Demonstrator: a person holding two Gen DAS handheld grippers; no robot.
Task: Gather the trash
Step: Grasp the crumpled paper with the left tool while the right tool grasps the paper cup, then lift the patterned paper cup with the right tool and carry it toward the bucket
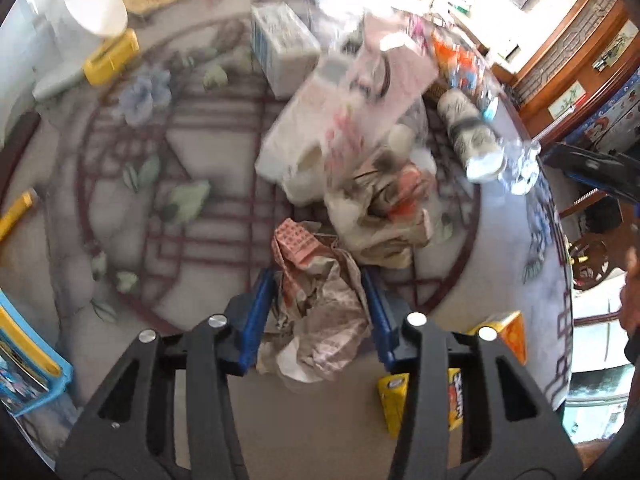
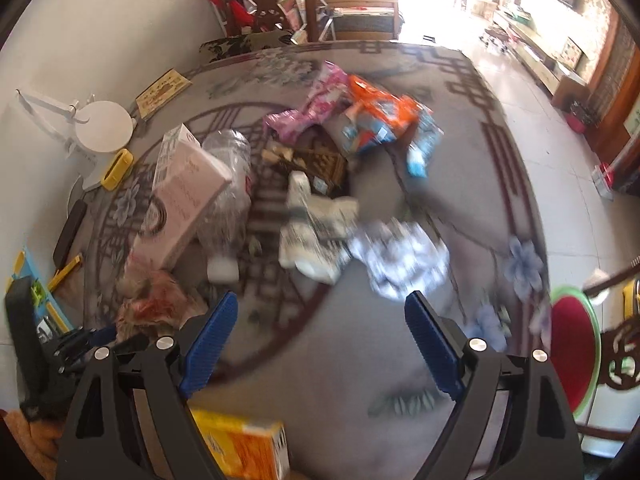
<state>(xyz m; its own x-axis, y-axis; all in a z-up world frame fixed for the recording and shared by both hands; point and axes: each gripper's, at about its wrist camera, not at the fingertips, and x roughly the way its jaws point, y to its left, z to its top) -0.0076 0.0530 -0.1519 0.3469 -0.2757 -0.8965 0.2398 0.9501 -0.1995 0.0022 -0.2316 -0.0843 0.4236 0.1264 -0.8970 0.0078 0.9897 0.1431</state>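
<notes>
A crumpled paper wrapper (image 1: pixel 320 300) with red print lies on the patterned table (image 1: pixel 200 152), and my left gripper (image 1: pixel 320 280) is shut on it, a blue pad pressing each side. Behind it sits a heap of trash: a crumpled brown bag (image 1: pixel 380 208), a pink box (image 1: pixel 384 80) and a printed bottle (image 1: pixel 468 128). My right gripper (image 2: pixel 322 300) hangs open over the table (image 2: pixel 460 168) with nothing between its fingers. Just beyond it lie a blue-white crumpled wrapper (image 2: pixel 400 256), a white printed wrapper (image 2: pixel 312 228), a clear plastic bottle (image 2: pixel 228 184) and an orange packet (image 2: pixel 380 116).
A yellow-orange carton (image 2: pixel 244 448) stands at the table's near edge. A white lamp base (image 2: pixel 104 126), a yellow case (image 1: pixel 112 56) and a tissue pack (image 1: pixel 280 44) sit at the far side. A blue tray (image 1: pixel 28 360) is at left, a wooden chair (image 2: pixel 272 4) behind, a red stool (image 2: pixel 572 344) at right.
</notes>
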